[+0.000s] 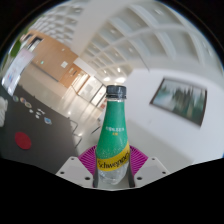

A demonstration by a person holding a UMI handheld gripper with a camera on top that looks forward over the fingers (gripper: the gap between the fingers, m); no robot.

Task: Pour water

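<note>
To the left stands a dark chair (25,115) with a red spot on its back. In the middle, the tool (113,160) clamps a green bottle (114,135) upright between its pink pads (92,160). A framed picture (180,99) hangs on the wall at right.

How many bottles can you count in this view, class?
1. The green bottle stands upright between the gripper fingers, which press on its lower part. Others may be hidden behind it.
</note>
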